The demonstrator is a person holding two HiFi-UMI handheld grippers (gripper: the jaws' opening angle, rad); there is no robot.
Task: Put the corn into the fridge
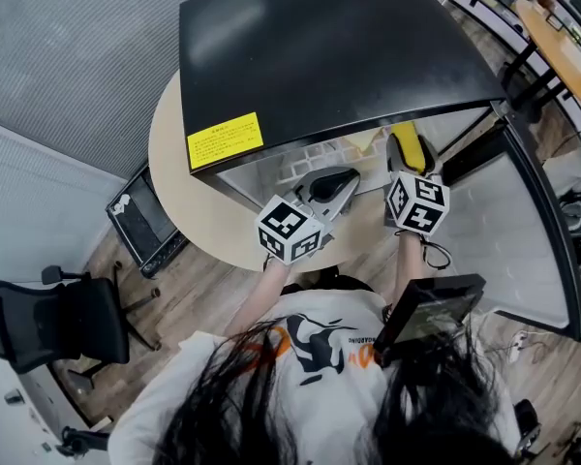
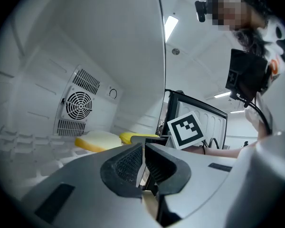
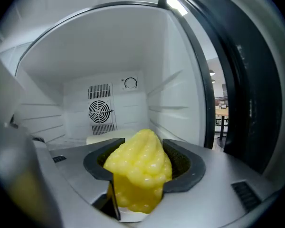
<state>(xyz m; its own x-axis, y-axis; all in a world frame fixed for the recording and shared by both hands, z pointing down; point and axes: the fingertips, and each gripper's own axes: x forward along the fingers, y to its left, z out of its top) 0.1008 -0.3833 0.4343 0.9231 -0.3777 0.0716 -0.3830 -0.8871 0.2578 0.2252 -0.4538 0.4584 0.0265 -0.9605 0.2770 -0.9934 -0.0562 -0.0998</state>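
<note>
Black sheet forms the top of the fridge (image 1: 320, 56), which stands on a round beige table (image 1: 169, 153). The fridge door (image 1: 523, 231) is swung open on the right side of the head view. The compartment inside is white. A person (image 1: 310, 386) in a white printed shirt stands at the table edge facing the opening. A black office chair (image 1: 58, 323) stands on the wood floor at lower left, well apart from the table.

The left gripper (image 2: 144, 163) reaches level into the left part of the opening. Its 2 jaws are drawn together to a narrow slit, with nothing between them. The right gripper (image 3: 137, 163) is just beside it, at the right part of the opening, and its 2 jaws pinch the corn (image 3: 137, 170). The corn is seated between both pads, with its tapered tip pointing into the compartment. In the head view the corn (image 1: 404, 136) sits just under the front edge of the fridge top.

A pale slab with a yellow edge (image 2: 99, 140) lies on the compartment floor near the back wall. A round fan grille (image 3: 99, 111) is set in the back wall, with a small dial (image 3: 130, 83) above it. A yellow label (image 1: 225, 139) is stuck on the fridge top near its front left corner.
</note>
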